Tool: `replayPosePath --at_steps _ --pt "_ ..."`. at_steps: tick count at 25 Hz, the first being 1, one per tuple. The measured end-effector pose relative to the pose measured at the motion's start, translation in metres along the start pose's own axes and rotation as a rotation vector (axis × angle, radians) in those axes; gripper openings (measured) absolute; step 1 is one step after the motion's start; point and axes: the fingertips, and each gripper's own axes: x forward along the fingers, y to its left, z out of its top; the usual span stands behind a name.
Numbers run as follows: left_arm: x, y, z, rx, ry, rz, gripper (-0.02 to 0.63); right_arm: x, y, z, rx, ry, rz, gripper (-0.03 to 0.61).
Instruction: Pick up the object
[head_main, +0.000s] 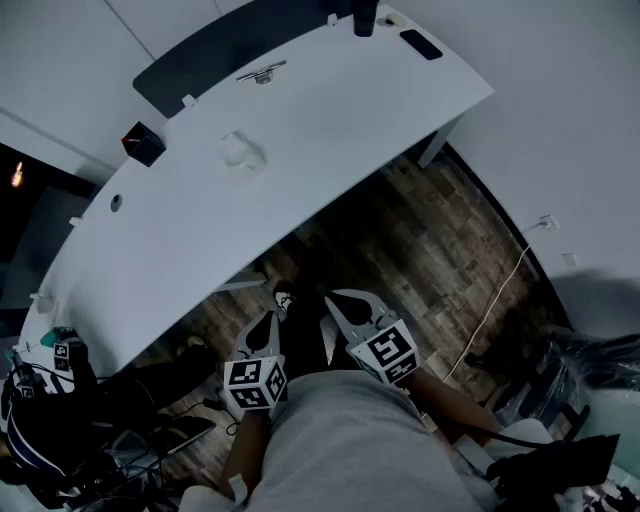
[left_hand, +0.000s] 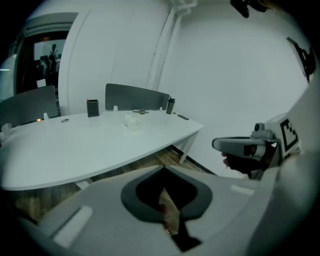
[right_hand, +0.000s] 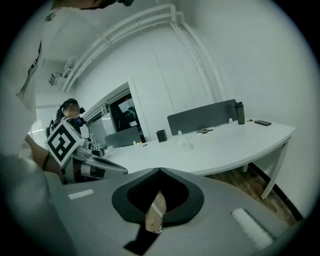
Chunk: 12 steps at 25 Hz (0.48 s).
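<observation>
Presumably meant as the task's thing: the small clear object (head_main: 240, 152), lying alone on the white worktop (head_main: 330, 130), upper left of centre in the head view. Judged light, stiff and thin-walled, probably slick, perhaps fragile, and hard to read against the white surface, so best pinched gently across its narrower sides, low down. Too small to tell its exact shape. Around it, from left to right: a black box (head_main: 143, 143) near the upper left, apart from it; a small metal piece (head_main: 262, 73) beyond it by the grey screen (head_main: 225, 45); a dark bottle (head_main: 365, 18) at the top edge; a flat dark phone (head_main: 420, 44) just right of that. Crowded by none of these, with open approach from the near edge. Low in the frame, well short of the worktop and over the wooden floor (head_main: 420, 240): left gripper (head_main: 266, 330), fingers pressed fully together on nothing; right gripper (head_main: 345, 312) just beside it, fingers likewise closed and empty.
</observation>
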Motion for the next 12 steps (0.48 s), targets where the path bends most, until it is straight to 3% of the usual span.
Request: replayPosePath --at_steps 6,12 --pt "0.036 0.022 0.032 0.008 -0.008 -0.046 0.002 0.028 -0.012 0.012 0.010 0.024 -0.028 0.002" --pt "0.061 0.058 0.075 0.003 -0.035 -0.089 0.002 0.075 -0.018 0.049 -0.024 0.024 -0.047 0.002"
